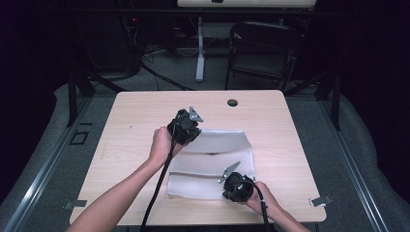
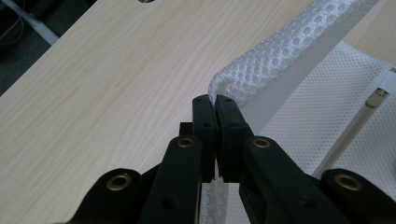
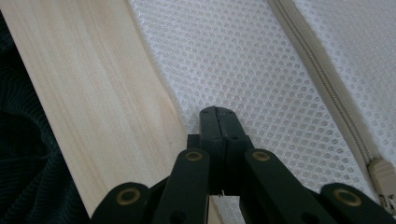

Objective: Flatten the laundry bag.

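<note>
A white mesh bag [image 1: 212, 166] with a beige zipper [image 2: 355, 126] lies on the pale wooden table [image 1: 140, 121]. My left gripper [image 1: 197, 129] is at the bag's far left corner, shut on a fold of mesh [image 2: 261, 70] that rises off the table from its tips [image 2: 215, 100]. My right gripper [image 1: 223, 192] sits at the bag's near edge, close to the table's front. Its jaws [image 3: 218, 112] are closed on the mesh [image 3: 243, 60] right at the bag's border. The zipper pull [image 3: 384, 179] lies to their right.
A round cable hole [image 1: 232, 102] sits near the table's far edge. Behind the table stand a dark folding chair [image 1: 263, 48] and a white stand leg [image 1: 200, 53]. Small metal brackets [image 1: 320, 200] mark the near corners. Grey floor surrounds the table.
</note>
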`<state>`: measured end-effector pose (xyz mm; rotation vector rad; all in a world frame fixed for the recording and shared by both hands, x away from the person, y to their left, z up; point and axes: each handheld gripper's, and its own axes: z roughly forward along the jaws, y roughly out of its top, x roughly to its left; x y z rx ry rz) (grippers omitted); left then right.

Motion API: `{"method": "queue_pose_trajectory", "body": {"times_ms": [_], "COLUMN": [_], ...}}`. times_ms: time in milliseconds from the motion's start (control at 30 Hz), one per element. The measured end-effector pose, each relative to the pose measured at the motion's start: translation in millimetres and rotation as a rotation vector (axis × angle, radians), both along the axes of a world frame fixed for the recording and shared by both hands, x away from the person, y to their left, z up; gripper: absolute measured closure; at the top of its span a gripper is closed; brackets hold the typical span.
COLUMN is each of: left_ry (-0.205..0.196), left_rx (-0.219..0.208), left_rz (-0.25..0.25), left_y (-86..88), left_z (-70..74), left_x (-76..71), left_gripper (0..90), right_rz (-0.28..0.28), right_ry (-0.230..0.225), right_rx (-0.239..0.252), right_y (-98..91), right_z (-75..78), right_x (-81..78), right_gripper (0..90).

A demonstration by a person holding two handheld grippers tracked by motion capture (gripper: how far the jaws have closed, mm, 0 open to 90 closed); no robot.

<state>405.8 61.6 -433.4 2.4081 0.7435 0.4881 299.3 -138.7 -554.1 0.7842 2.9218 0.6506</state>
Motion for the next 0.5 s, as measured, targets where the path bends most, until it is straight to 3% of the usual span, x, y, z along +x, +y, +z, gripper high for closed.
{"method": "queue_pose_trajectory", "body": {"times_ms": [500], "left_ry": [-0.035], "left_rx": [0.007], "left_rz": [0.033], "left_y": [-2.7], "left_z": [12.9], "left_x": [17.5], "left_gripper": [87.9], "right_rz": [0.016], "right_ry": [0.017], "right_rx": [-0.005], "right_y": [-2.1], "right_z": [0.5], "right_x": [-1.5], "right_gripper": [90.0]}}
